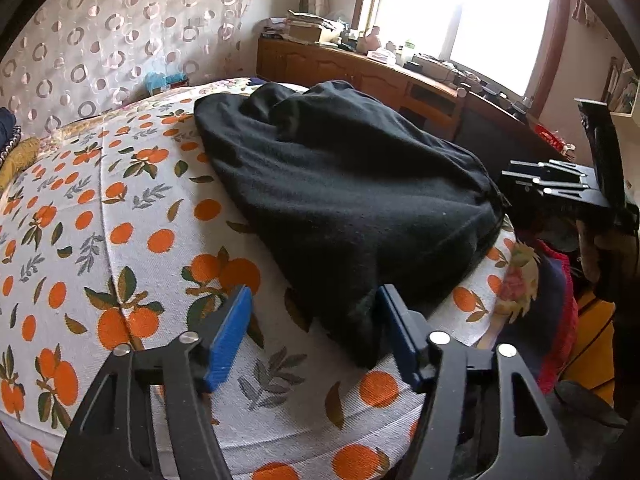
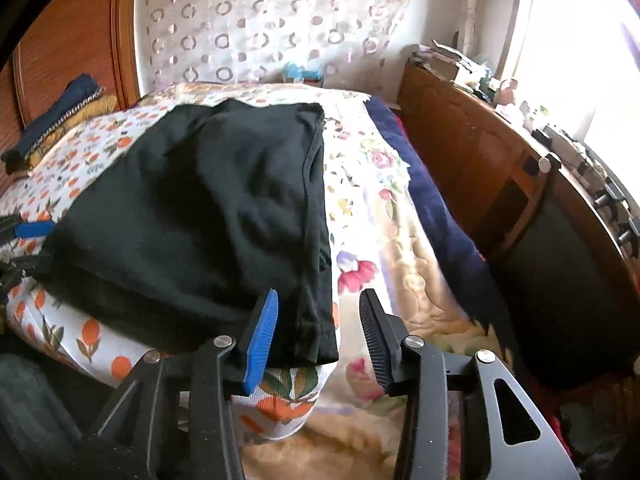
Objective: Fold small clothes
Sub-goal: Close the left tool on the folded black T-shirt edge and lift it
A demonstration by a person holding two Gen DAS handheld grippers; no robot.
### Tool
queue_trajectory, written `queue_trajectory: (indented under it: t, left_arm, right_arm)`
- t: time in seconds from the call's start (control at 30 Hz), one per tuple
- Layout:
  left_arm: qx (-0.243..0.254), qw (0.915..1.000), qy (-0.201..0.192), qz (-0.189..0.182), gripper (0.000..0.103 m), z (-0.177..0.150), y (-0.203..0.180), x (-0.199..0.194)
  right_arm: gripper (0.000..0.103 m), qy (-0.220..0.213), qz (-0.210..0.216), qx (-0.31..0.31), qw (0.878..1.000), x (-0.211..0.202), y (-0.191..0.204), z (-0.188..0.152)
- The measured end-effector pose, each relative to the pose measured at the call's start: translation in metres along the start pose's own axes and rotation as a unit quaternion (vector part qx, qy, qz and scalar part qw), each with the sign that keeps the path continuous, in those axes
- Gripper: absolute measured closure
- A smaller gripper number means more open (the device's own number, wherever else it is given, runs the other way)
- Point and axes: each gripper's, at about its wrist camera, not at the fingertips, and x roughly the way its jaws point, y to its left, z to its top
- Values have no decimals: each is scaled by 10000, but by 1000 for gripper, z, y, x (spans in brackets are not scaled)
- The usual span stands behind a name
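A black garment lies folded on a cloth printed with oranges spread over the bed. In the left wrist view my left gripper stands open at the garment's near corner, which reaches in between its blue pads; the left pad is clear of the fabric. In the right wrist view the same garment lies flat, and its near right corner hangs between the spread jaws of my right gripper. The right-hand pad stands apart from the fabric. A blue pad of the left gripper shows at the garment's left edge.
A floral quilt and a dark blue blanket lie right of the orange cloth. A wooden cabinet with clutter runs along the window side. Folded dark and yellow clothes sit by the headboard. A patterned curtain hangs behind.
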Motion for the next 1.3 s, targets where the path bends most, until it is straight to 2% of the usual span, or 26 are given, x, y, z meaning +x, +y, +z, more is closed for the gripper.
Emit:
queue_trajectory:
  t: [0.1, 0.27, 0.43, 0.5, 0.53, 0.6, 0.67, 0.83, 1.03, 1.3]
  left_arm:
    - [41, 10000, 30, -44, 49, -1, -3, 0]
    - [47, 10000, 51, -62, 50, -2, -3, 1]
    - [57, 9999, 53, -97, 53, -3, -2, 1]
    - [47, 9997, 84, -224, 67, -3, -2, 2]
    - [42, 9994, 123, -306, 71, -2, -2, 2]
    - [72, 9988, 184, -458, 90, -1, -5, 2]
    - [153, 9986, 131, -485, 96, 3, -8, -2]
    - [228, 9971, -355, -640, 98, 30, -14, -31]
    - [279, 9948, -782, -585, 98, 63, -19, -49]
    - [107, 9938, -941, -579, 98, 72, -11, -55]
  right_arm:
    - [51, -148, 68, 2, 9999, -6, 4, 0]
    - [40, -285, 292, -99, 9991, -12, 18, -1]
    - [37, -341, 600, -248, 9973, -11, 31, -3]
    - [36, -330, 740, -321, 9962, -6, 37, -3]
    - [35, -304, 794, -353, 9958, -1, 40, -1]
    - [35, -240, 952, -424, 9943, 5, 46, 0]
    - [35, -205, 1077, -489, 9928, 11, 50, -1]
    - [34, -189, 1319, -585, 9893, 19, 57, 0]
    - [28, -373, 1557, -647, 9850, 3, 54, 1]
    - [24, -265, 1453, -837, 9855, 16, 55, -7]
